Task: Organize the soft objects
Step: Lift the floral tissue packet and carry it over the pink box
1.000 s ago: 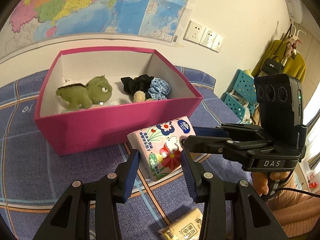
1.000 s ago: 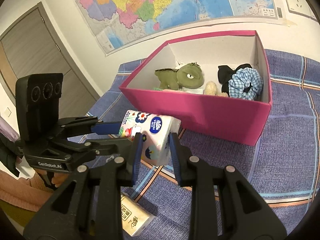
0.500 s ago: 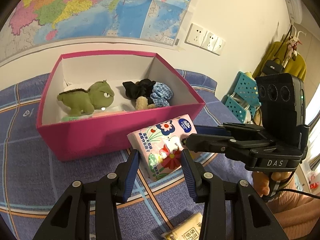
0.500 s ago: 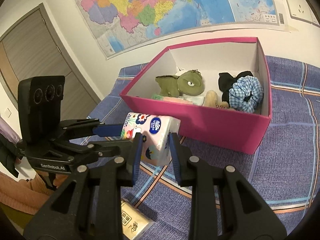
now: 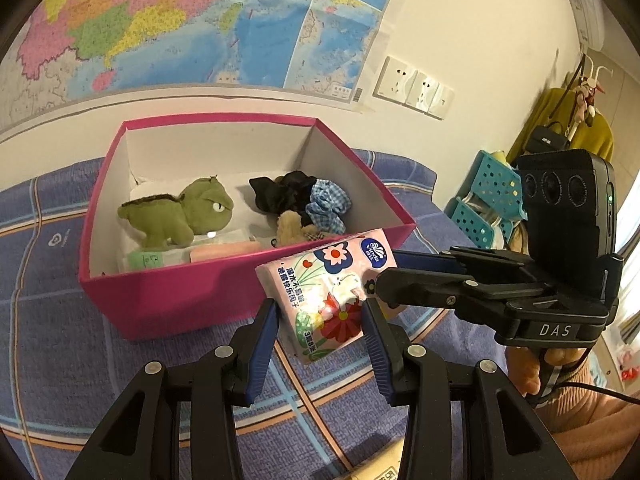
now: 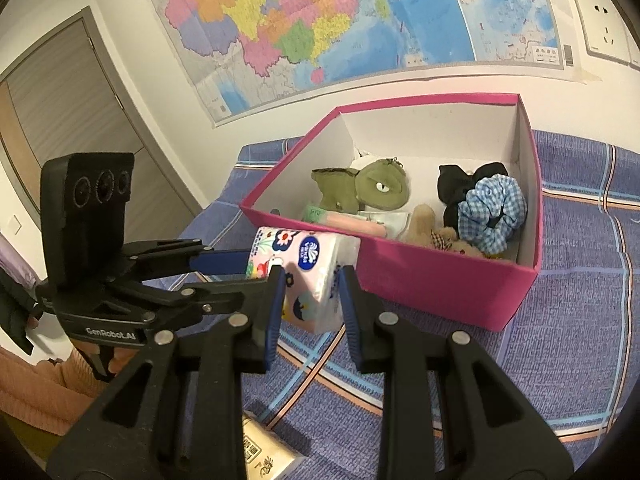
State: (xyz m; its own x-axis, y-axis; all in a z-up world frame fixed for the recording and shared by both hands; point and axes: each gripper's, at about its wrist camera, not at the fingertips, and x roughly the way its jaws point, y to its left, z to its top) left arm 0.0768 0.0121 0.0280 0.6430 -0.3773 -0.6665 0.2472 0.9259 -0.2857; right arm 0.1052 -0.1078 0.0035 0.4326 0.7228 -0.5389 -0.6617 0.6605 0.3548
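right now the floral tissue pack (image 5: pixel 333 289) hangs in mid-frame of both views, clear of the blue checked cloth on the table (image 5: pixel 48 344) and just in front of the near wall of the pink box (image 5: pixel 168 300), which rises behind it toward the upper middle. both claws are clamped on it: the left claw (image 5: pixel 320 334) pinches its lower end across the width, and the right claw (image 6: pixel 313 297) grips the end nearer that camera, reaching in from the right of the left view. the pack's long axis runs roughly along the box's near wall, so i judge it has to lift over that rim; neither hand looks clearly nearer. inside lie a green plush dinosaur (image 5: pixel 176 216) and scrunchies (image 5: pixel 304 204). how much free floor remains is partly hidden, and a second tissue pack (image 6: pixel 268 454) is cut off at the bottom edge.
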